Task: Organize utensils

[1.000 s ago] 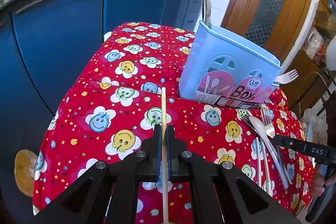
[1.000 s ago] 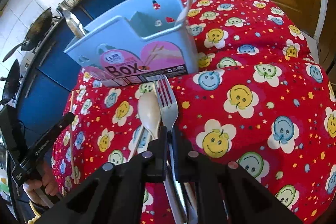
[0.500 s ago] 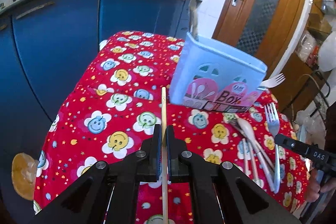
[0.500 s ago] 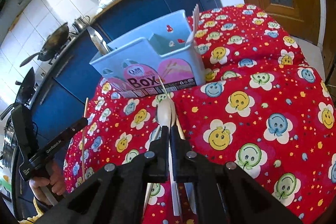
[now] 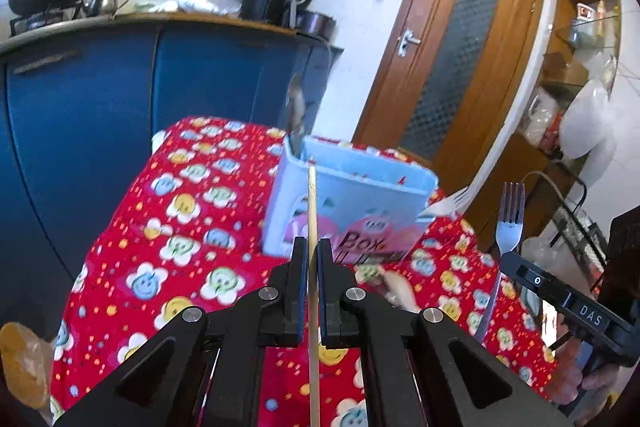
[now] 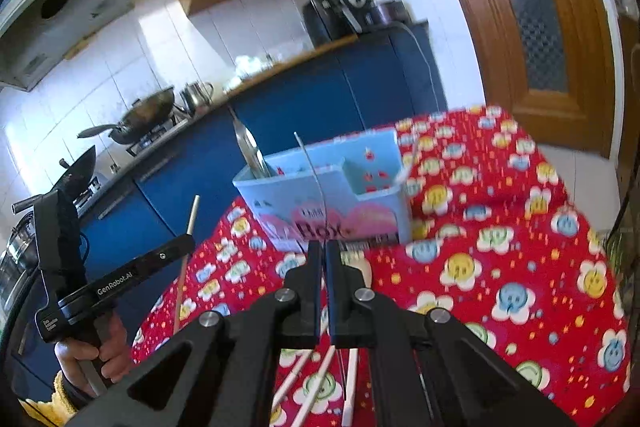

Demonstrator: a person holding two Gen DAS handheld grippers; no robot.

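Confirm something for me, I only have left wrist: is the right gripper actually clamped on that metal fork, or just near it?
Observer: Clamped. In the right wrist view the right gripper is shut on the fork, which shows edge-on rising from between the jaws.
Operator: Is the box one open bin?
Observer: No. The blue box is divided, with a smaller pocket at its front right corner.
Operator: Anything lying near the right gripper?
Observer: Yes, three white handles lie on the cloth directly beneath it.
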